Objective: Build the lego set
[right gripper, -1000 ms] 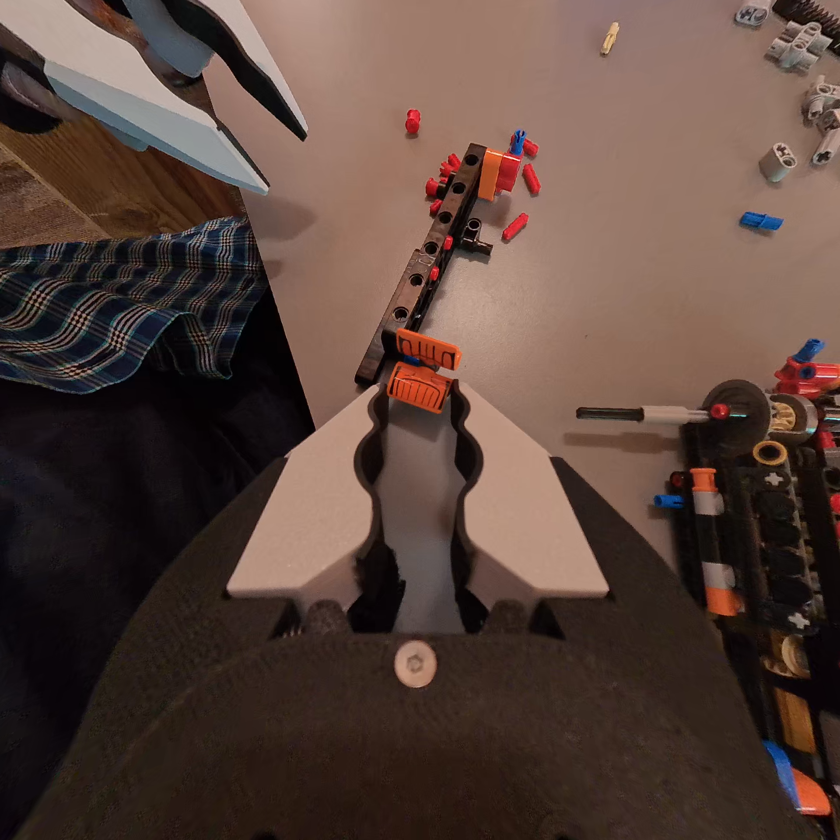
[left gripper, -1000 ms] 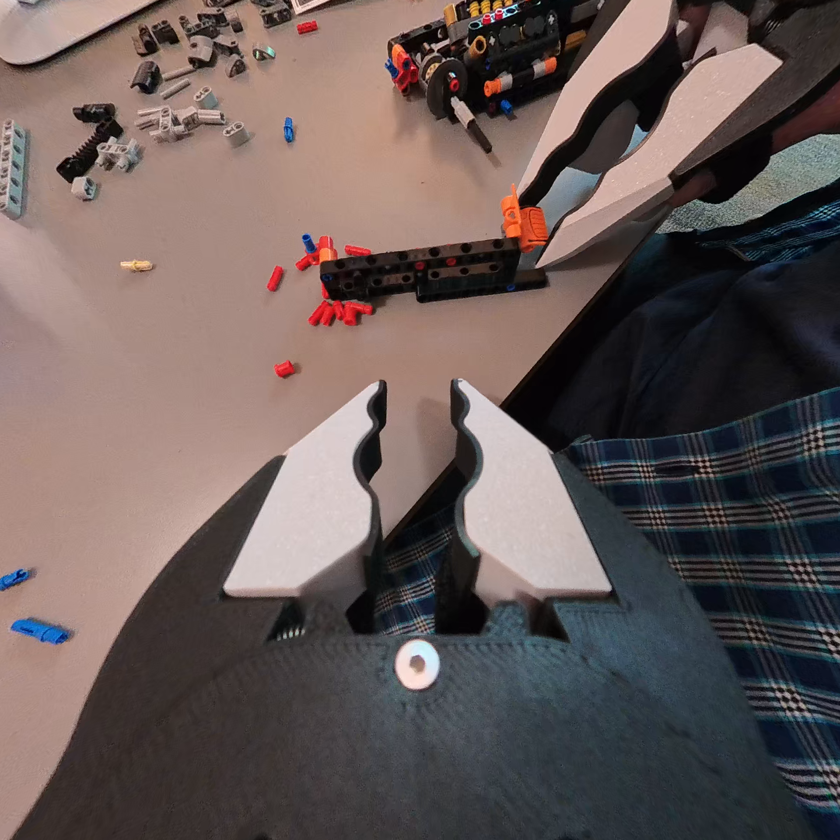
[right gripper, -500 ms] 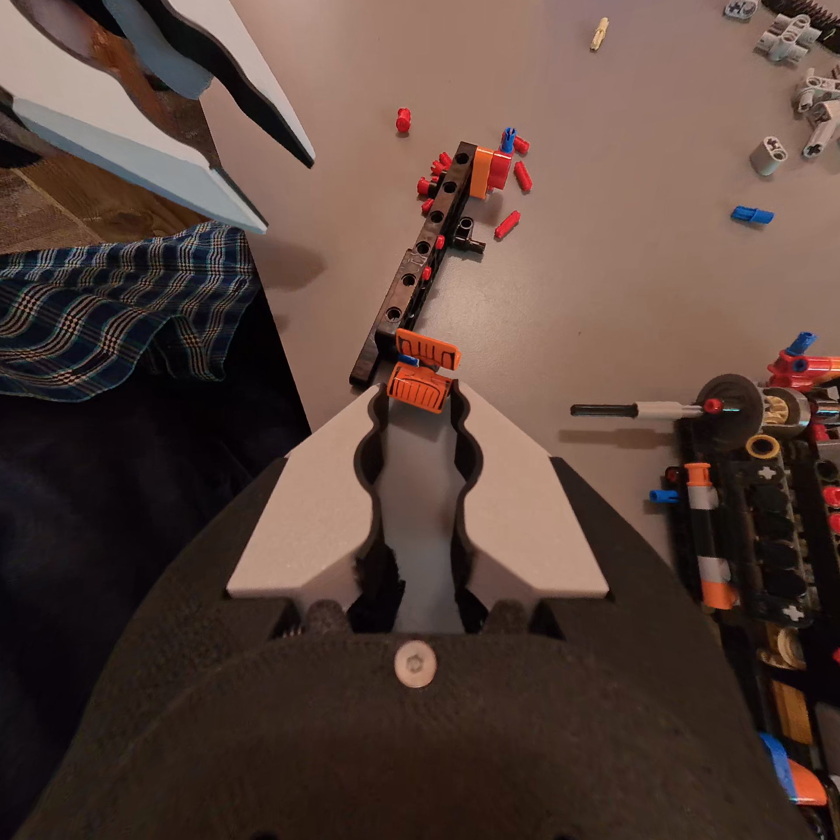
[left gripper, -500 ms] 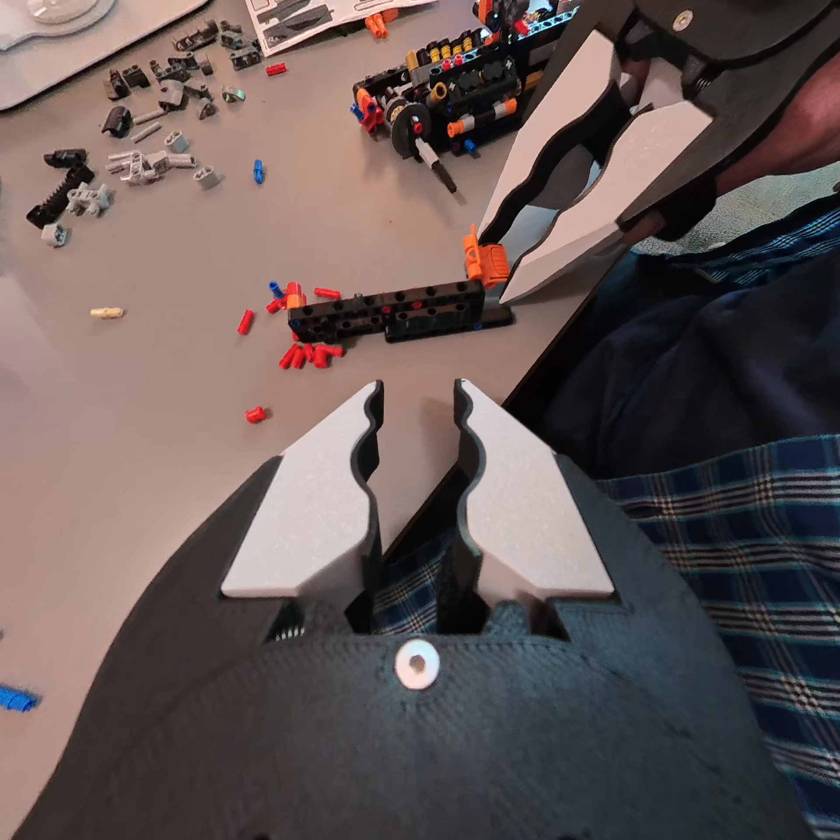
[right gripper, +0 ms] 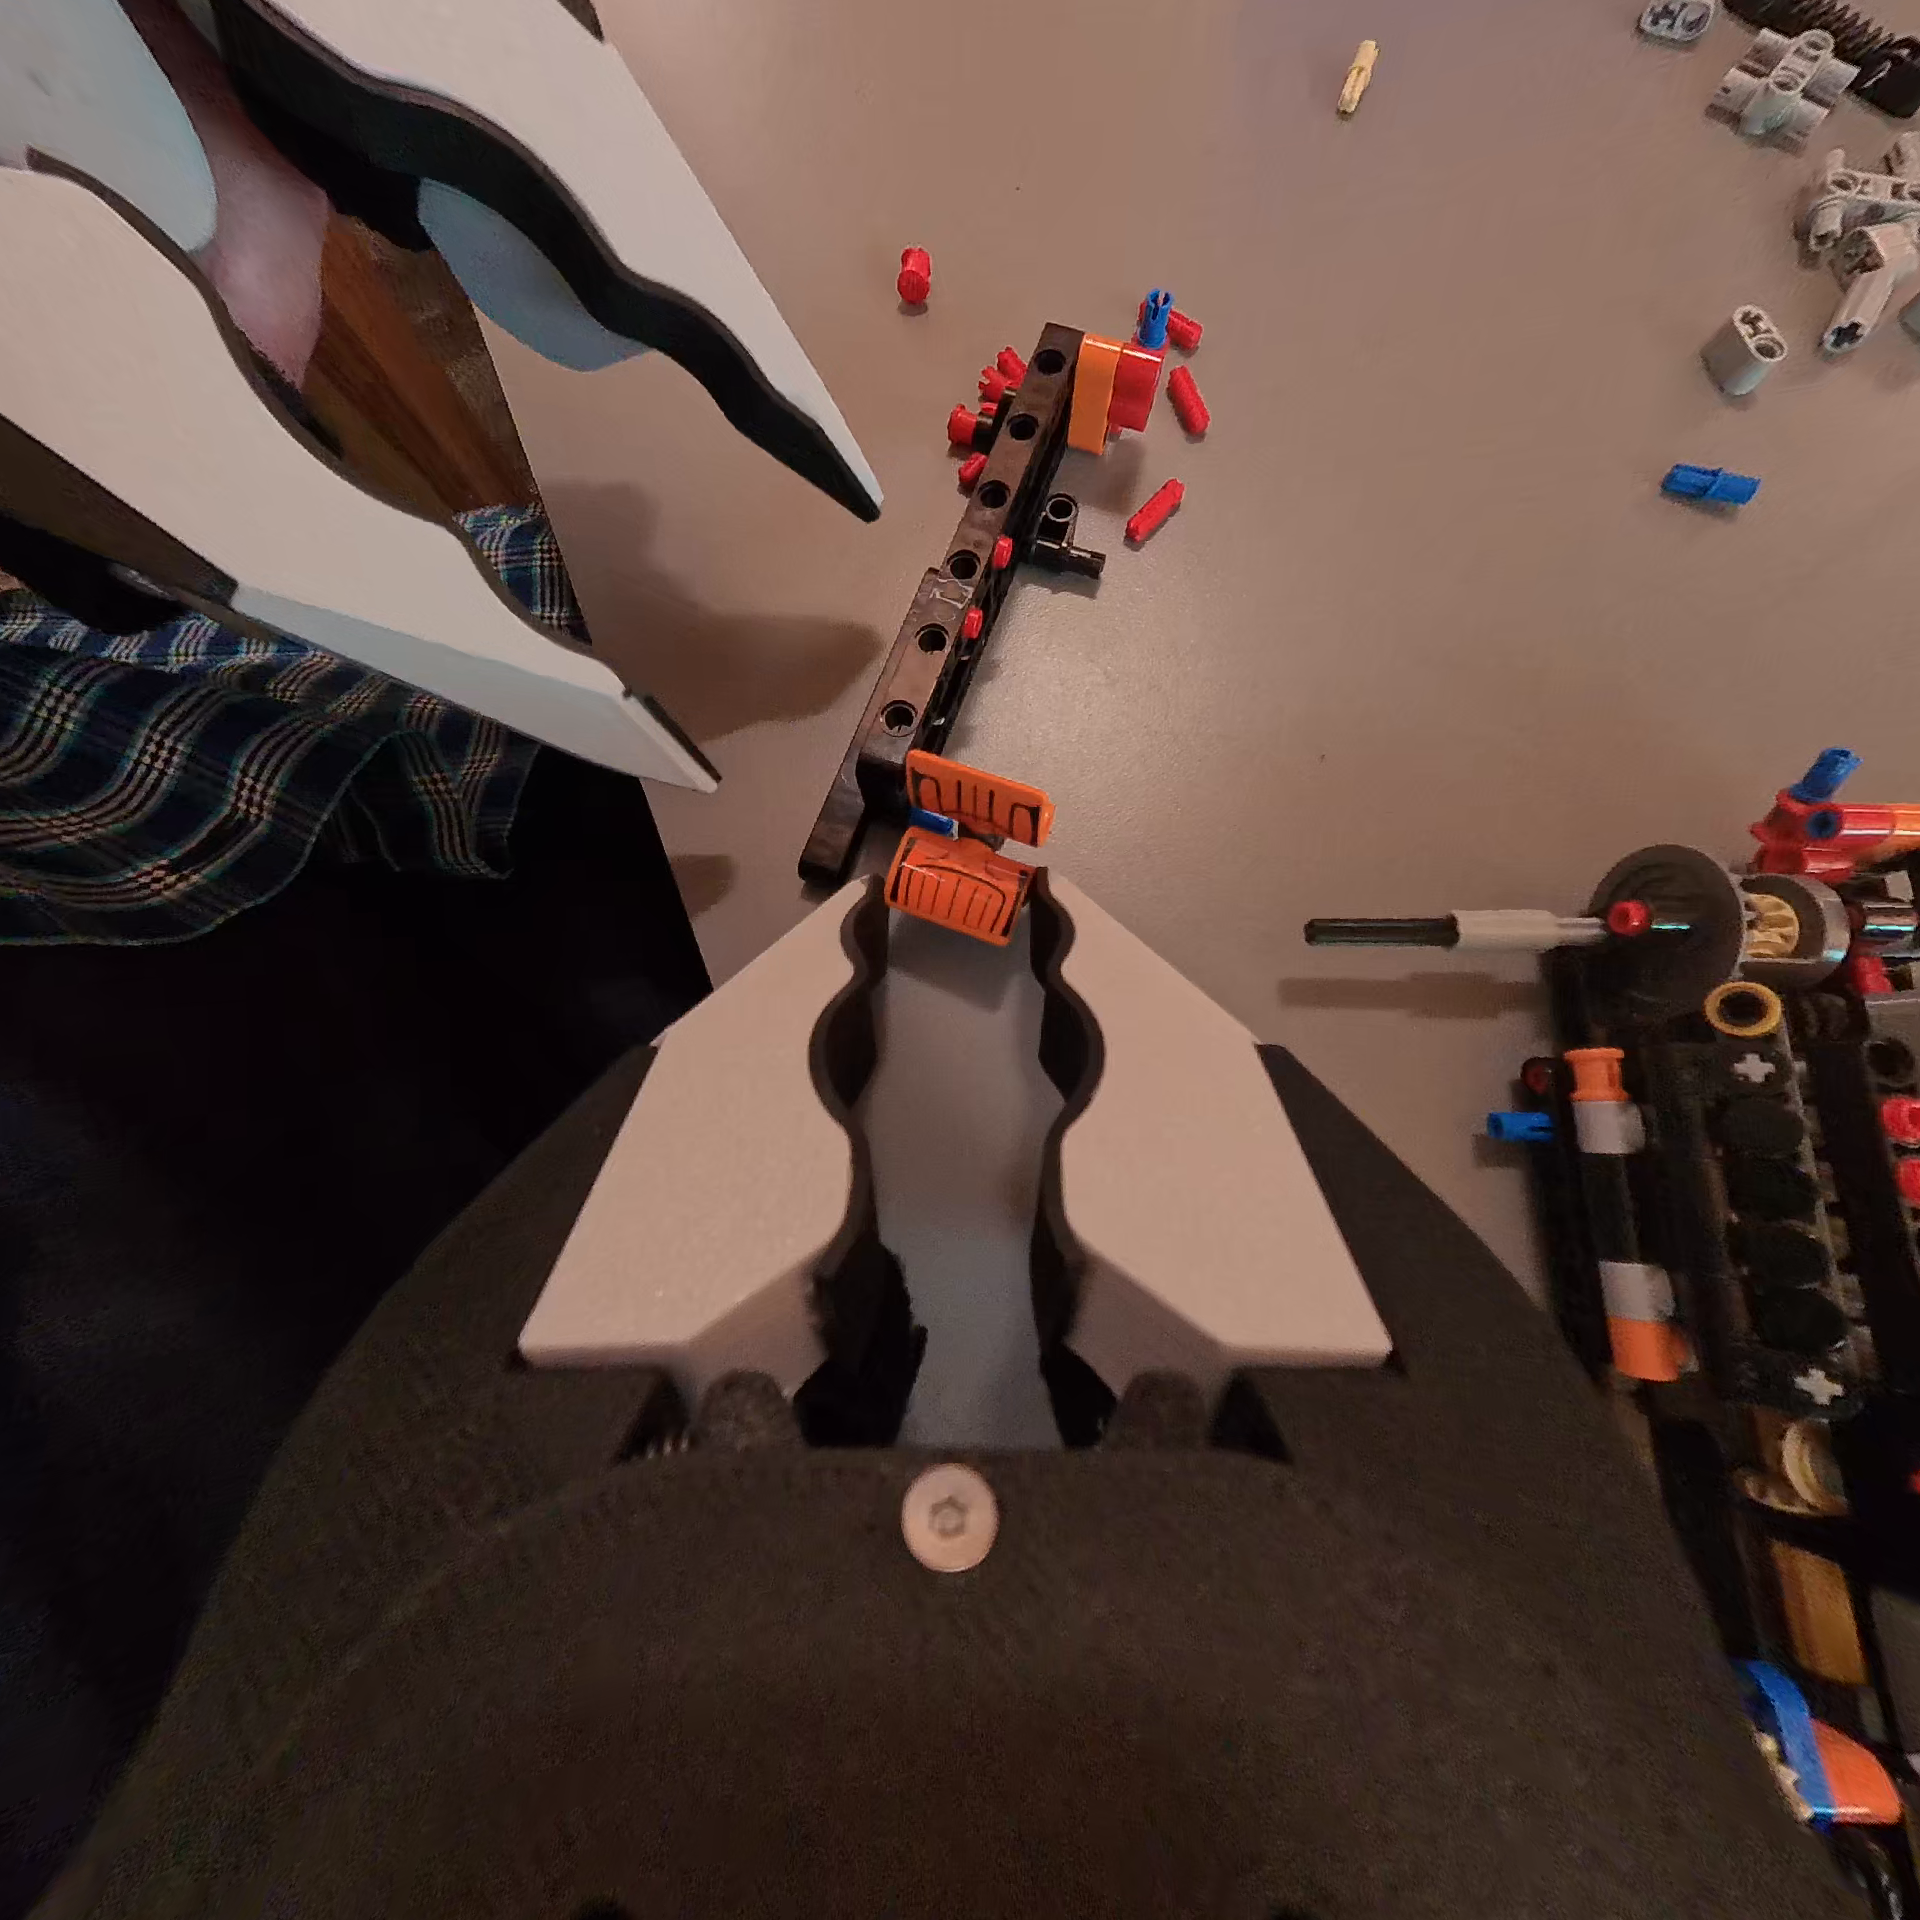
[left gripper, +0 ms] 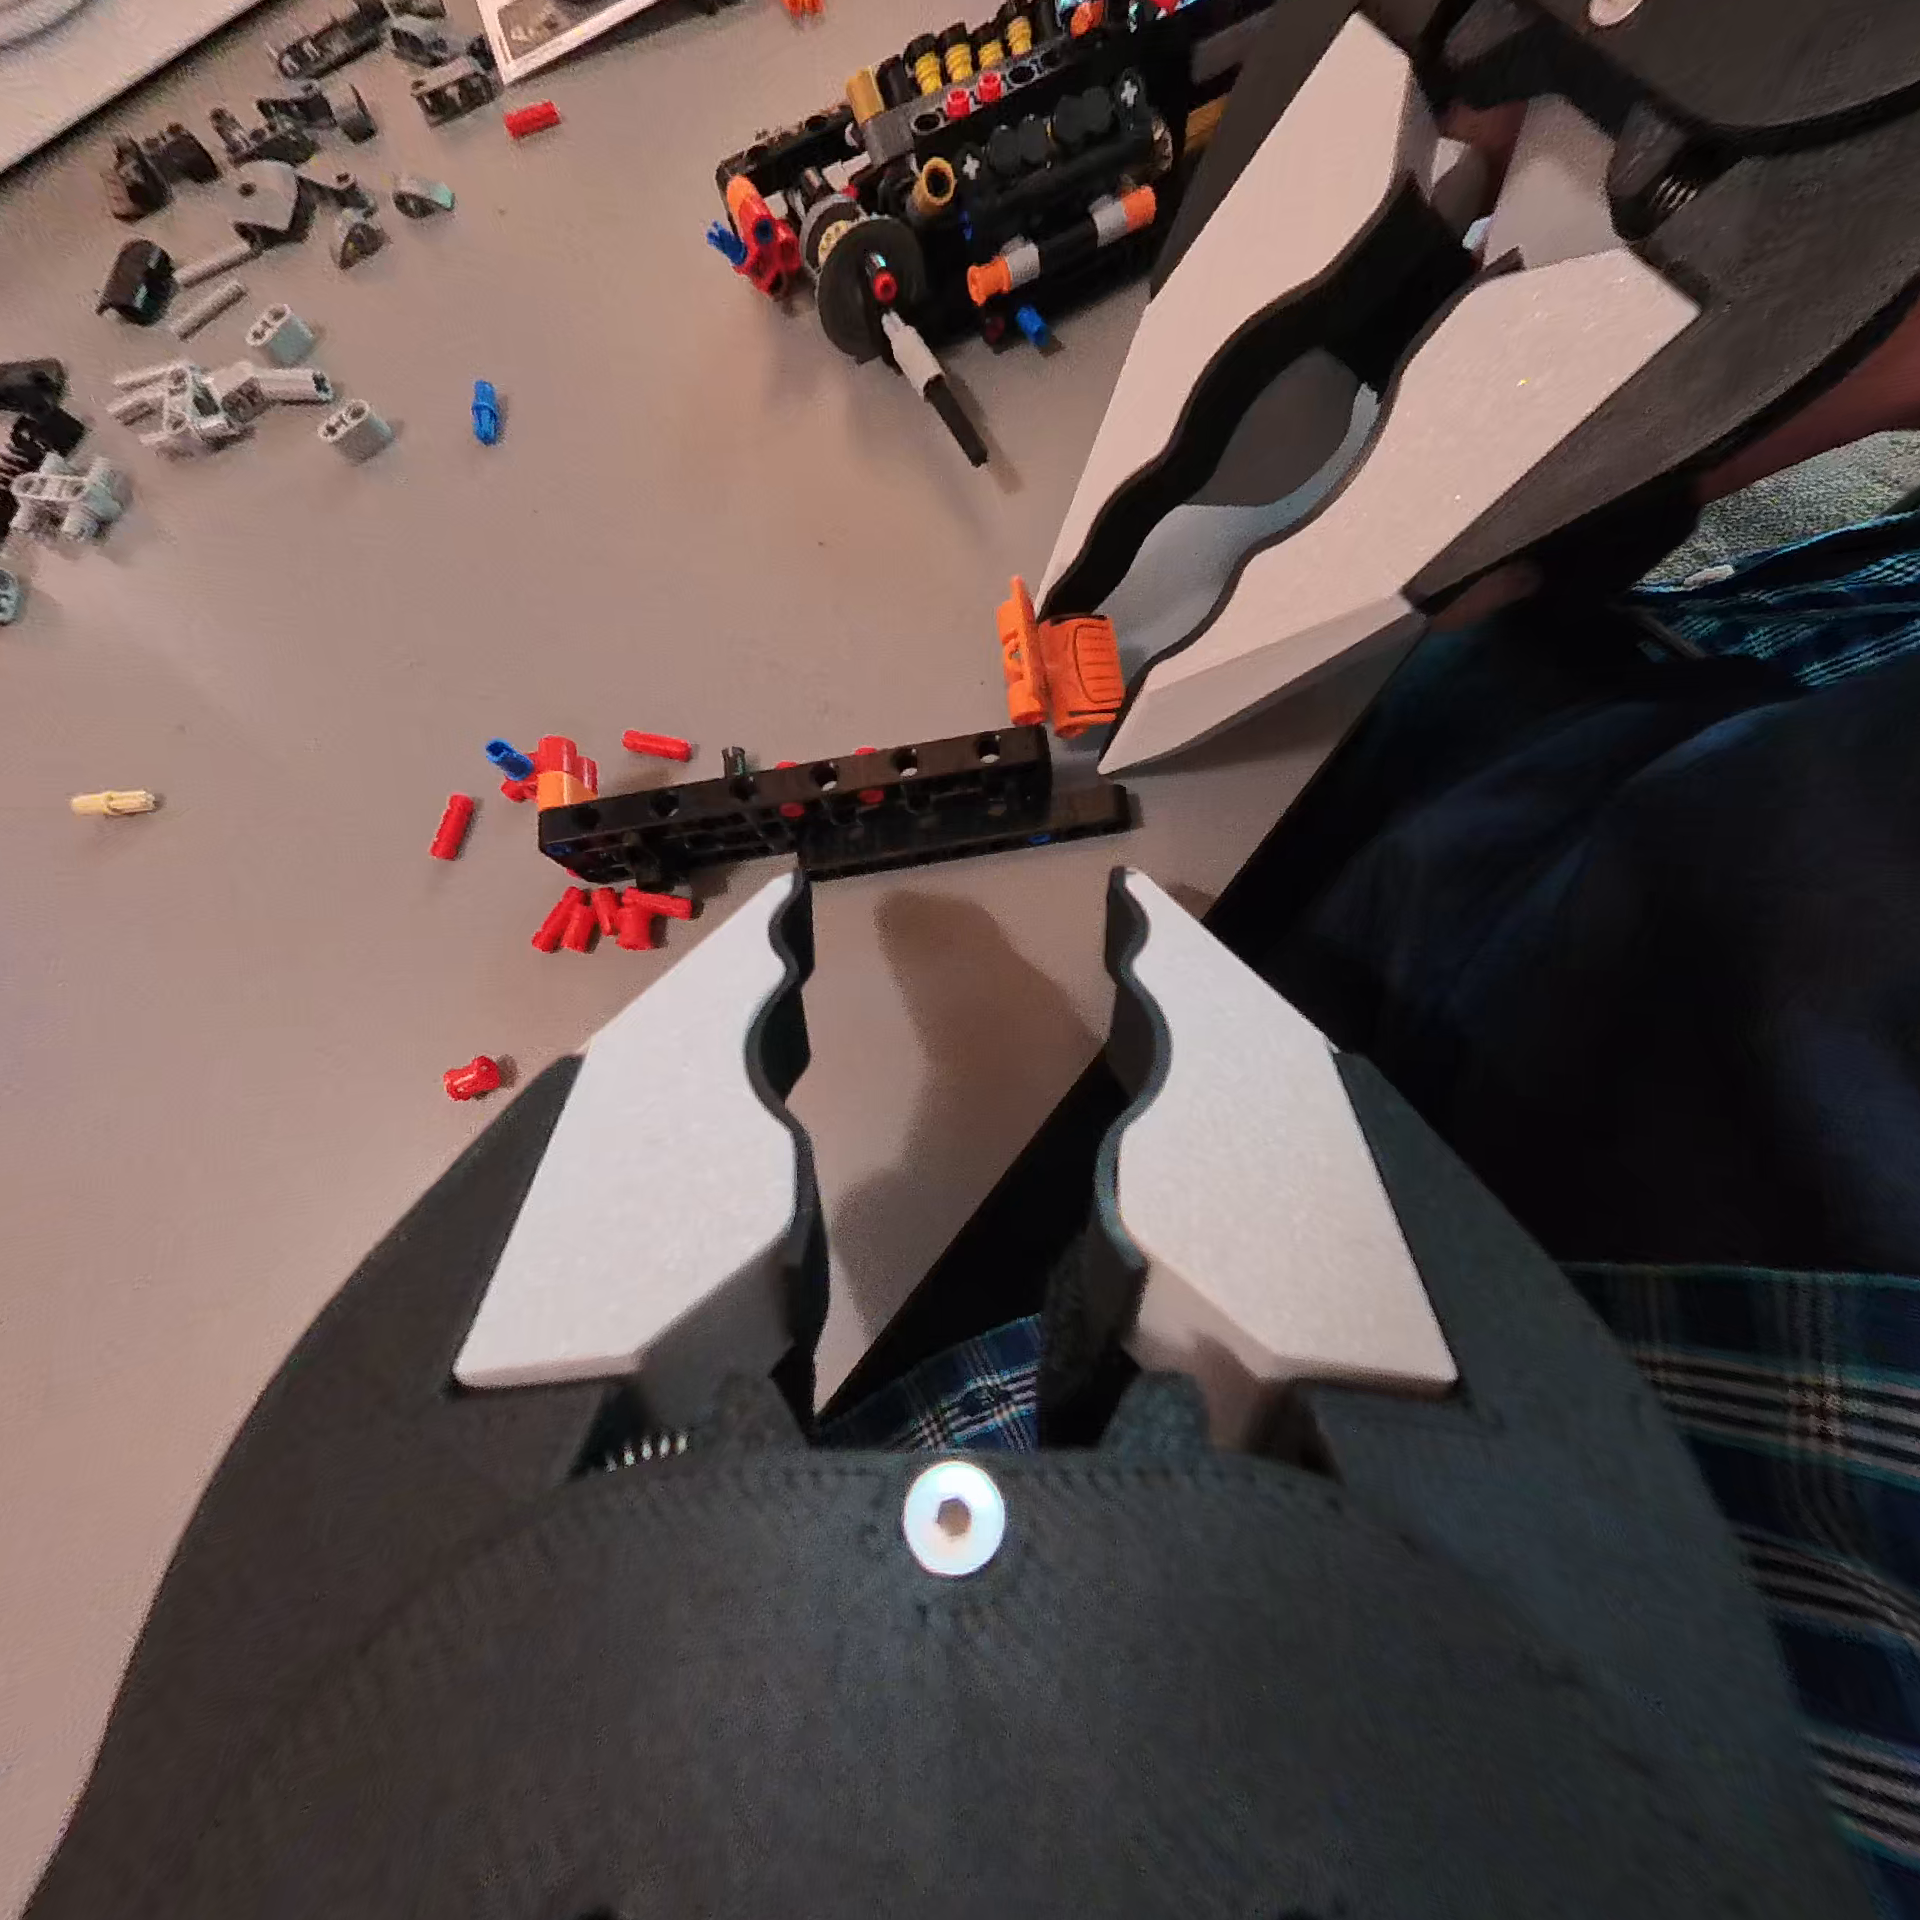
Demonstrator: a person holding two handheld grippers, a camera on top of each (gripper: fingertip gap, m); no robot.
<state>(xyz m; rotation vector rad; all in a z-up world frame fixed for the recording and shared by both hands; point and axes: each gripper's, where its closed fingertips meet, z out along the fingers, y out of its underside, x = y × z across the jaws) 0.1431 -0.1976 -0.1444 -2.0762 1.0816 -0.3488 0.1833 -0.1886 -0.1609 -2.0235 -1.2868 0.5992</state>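
A long black beam assembly (left gripper: pixel 831 810) lies on the grey table near its front edge, with red pins in its holes and an orange and red piece at its far end. It also shows in the right wrist view (right gripper: pixel 966 582). My right gripper (right gripper: pixel 951 894) is shut on a small orange piece (right gripper: pixel 956 899) made of two orange parts, held at the near end of the beam. This orange piece also shows in the left wrist view (left gripper: pixel 1060 665). My left gripper (left gripper: pixel 958 894) is open and empty, just short of the beam's side.
A partly built black model (left gripper: pixel 966 187) with an axle and gear stands at the back, and at the right in the right wrist view (right gripper: pixel 1766 1143). Loose red pins (left gripper: pixel 603 920), a blue pin (left gripper: pixel 484 410), a tan pin (left gripper: pixel 114 802) and grey connectors (left gripper: pixel 208 395) lie scattered. The table edge (left gripper: pixel 1039 1195) is close, with a person's lap beyond it. Spacing between my two grippers at the tips: around 5 centimeters. Both grippers' tips are roughly 15 centimeters from the blue pin (left gripper: pixel 484 410). The right camera catches it too, in the right wrist view (right gripper: pixel 1711 482).
My left gripper has opened wider and moved in toward the black beam. My right gripper still holds the orange piece at the beam's end.
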